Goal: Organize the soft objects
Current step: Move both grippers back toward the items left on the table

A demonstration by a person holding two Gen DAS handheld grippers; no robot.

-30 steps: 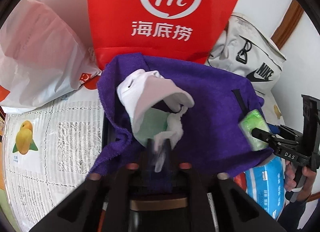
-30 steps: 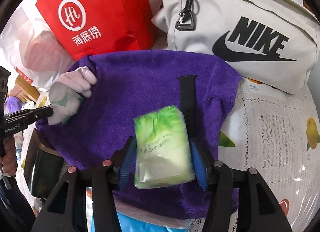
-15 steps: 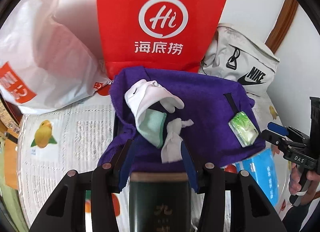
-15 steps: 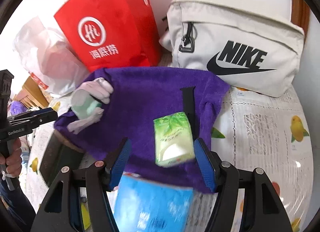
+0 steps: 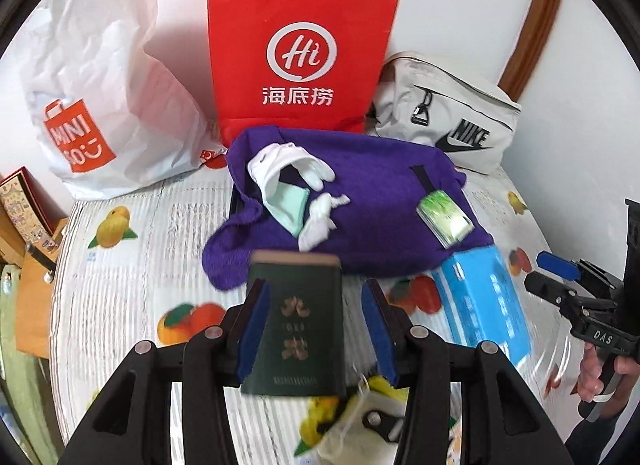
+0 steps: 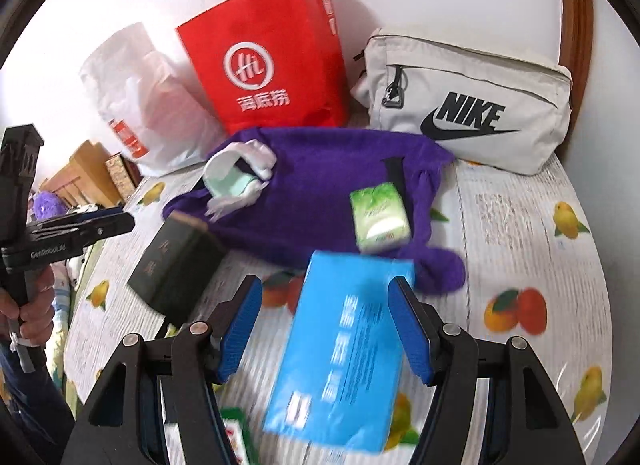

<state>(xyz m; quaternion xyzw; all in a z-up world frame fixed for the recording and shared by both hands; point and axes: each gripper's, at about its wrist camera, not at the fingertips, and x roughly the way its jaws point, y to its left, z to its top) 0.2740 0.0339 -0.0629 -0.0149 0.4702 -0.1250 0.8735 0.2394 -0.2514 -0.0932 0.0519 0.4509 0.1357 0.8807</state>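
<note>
A purple towel [image 5: 360, 201] lies spread across the back half of the counter [image 5: 132, 265], which is covered by a fruit-print cloth. On the towel's left part rests a white glove [image 5: 288, 165] with a pale green cloth [image 5: 294, 203] tucked into it and a knotted white scrap just beside it. On the towel's right part, near the edge, sits a small green tissue pack [image 5: 442, 219], next to a black strap.

Behind the towel, along the counter's back edge against the wall, stand a white plastic shopping bag [image 5: 108, 105] at the left, a red paper bag [image 5: 298, 53] in the middle and a light grey waist bag [image 5: 444, 113] at the right.

In front of the towel a dark green box [image 5: 296, 321] lies toward the left and a blue tissue pack [image 6: 344, 341] toward the right, its far end touching or just under the towel's front edge.

The left gripper [image 5: 316, 325] hangs over the dark green box with its jaws spread; the box shows between them, though contact with the left blue pad cannot be told. The right gripper [image 6: 326, 325] hangs over the blue tissue pack, jaws spread wide and clear of it on both sides. A hand [image 6: 28, 305] grips the left tool's handle at the counter's left edge
</note>
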